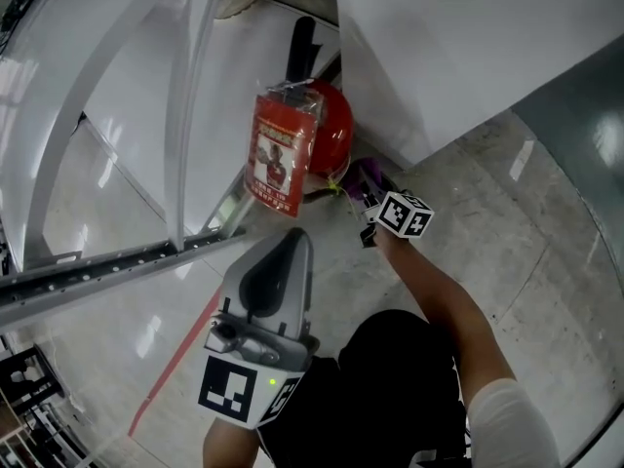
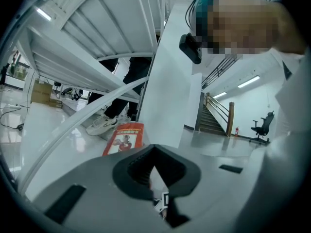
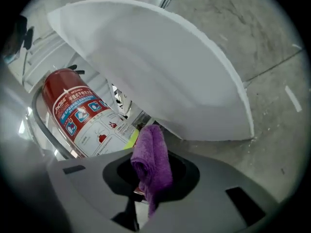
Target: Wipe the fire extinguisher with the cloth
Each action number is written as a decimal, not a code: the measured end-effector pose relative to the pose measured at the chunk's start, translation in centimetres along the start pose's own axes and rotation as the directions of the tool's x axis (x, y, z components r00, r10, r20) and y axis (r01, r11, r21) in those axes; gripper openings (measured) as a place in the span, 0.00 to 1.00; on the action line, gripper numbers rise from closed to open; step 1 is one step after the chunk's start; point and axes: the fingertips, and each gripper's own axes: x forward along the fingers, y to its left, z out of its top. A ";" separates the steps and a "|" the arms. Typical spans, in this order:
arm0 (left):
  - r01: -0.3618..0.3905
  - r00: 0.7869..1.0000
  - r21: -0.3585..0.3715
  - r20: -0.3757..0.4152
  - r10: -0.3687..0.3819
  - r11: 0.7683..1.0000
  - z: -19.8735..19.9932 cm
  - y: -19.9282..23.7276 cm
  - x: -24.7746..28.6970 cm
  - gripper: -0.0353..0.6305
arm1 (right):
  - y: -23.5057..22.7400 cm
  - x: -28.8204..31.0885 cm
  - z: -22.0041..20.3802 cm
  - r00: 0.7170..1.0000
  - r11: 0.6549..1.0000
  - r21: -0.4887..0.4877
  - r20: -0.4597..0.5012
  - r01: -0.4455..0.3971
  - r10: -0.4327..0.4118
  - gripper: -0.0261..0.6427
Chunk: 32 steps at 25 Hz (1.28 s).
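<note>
Fingers of right gripper (image 3: 151, 181) clamped on purple cloth (image 3: 154, 152). Cloth near fire extinguisher (image 3: 77, 110), not touching. Extinguisher on floor beside white panel (image 3: 160, 72). Left gripper (image 1: 276, 279) fingers together, empty. Step: likely approach. Next: press cloth onto red cylinder, stroke along it.

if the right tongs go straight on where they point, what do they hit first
Probably the extinguisher, cloth first; the white panel sits close beside that line, depth unclear.

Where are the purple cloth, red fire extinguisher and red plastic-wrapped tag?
purple cloth (image 3: 153, 154), right gripper view, fold.
red fire extinguisher (image 3: 80, 113), right gripper view, label.
red plastic-wrapped tag (image 1: 283, 154), head view, face.
</note>
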 end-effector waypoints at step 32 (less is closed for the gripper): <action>0.008 1.000 -0.043 -0.002 -0.008 0.999 -2.0 1.1 1.6 0.06 | 15.4 -5.5 8.7 0.952 0.956 -0.112 0.119 -0.270 0.283 0.13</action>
